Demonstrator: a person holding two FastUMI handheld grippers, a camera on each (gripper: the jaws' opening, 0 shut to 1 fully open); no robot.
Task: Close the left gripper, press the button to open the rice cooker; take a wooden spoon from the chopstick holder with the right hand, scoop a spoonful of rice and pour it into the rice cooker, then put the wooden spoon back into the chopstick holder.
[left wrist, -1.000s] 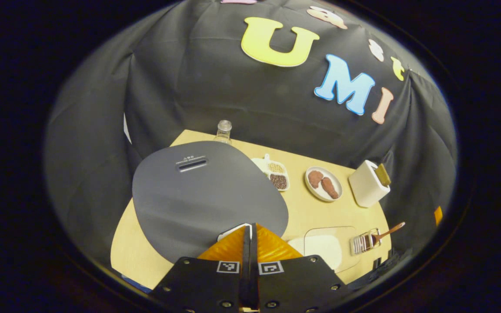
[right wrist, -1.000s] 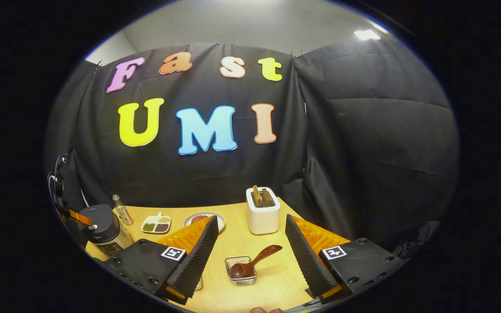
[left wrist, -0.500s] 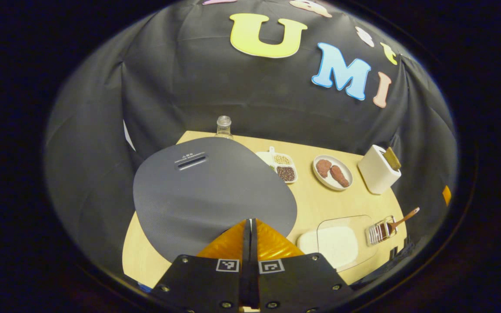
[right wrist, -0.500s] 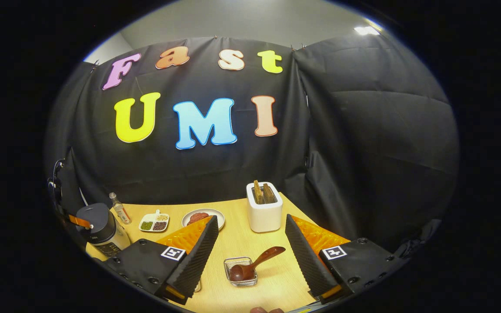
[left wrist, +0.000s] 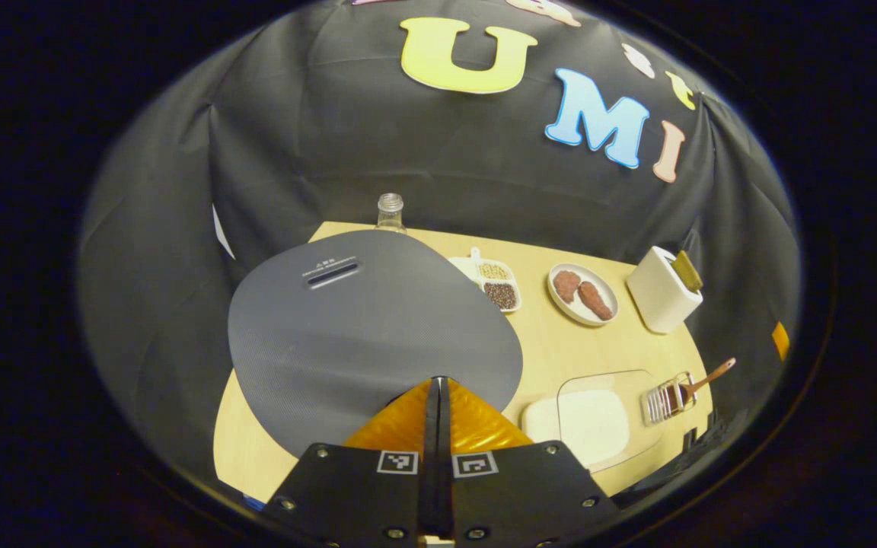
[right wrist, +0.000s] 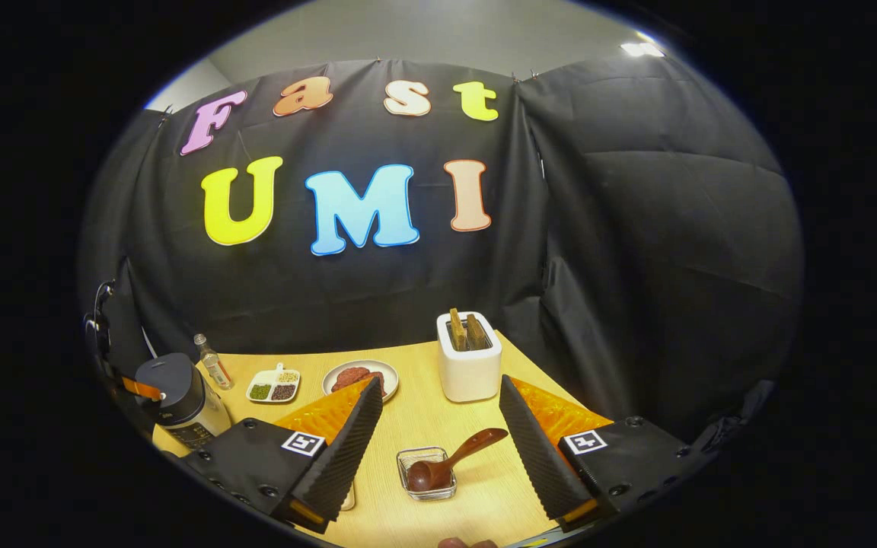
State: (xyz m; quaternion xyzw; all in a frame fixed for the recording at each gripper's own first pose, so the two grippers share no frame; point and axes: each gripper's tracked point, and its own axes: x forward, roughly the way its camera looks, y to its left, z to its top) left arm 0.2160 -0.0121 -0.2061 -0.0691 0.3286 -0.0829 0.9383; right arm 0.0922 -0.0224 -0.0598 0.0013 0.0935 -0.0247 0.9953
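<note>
- The left gripper (left wrist: 437,383) has its jaws pressed together on nothing, its tip over the near edge of the cooker (left wrist: 374,323) lid. The button lies under the tip and cannot be seen, so I cannot tell whether there is contact. If the tip lands off the button, the lid would probably stay down.
- The lid looks flat and closed. Pressing at a slant could push the cooker along the table (left wrist: 560,350) instead of working the latch; a bottle (left wrist: 389,211) stands just behind it and might be knocked.
- If the lid springs up while the gripper is above it, the lid may hit the fingers.
- The right gripper (right wrist: 438,426) is wide open and empty, above the spoon (right wrist: 450,462), whose bowl sits in the small wire holder (right wrist: 427,482) with the handle slanting up to the right. A grip on the slanted handle may slip, or drag the light holder along.
- The rice tray (left wrist: 587,426) lies between cooker and holder, so a tilted spoon could spill grains on the way across.
- The toaster (right wrist: 469,367) stands just behind the holder, near enough to catch a high lift.
</note>
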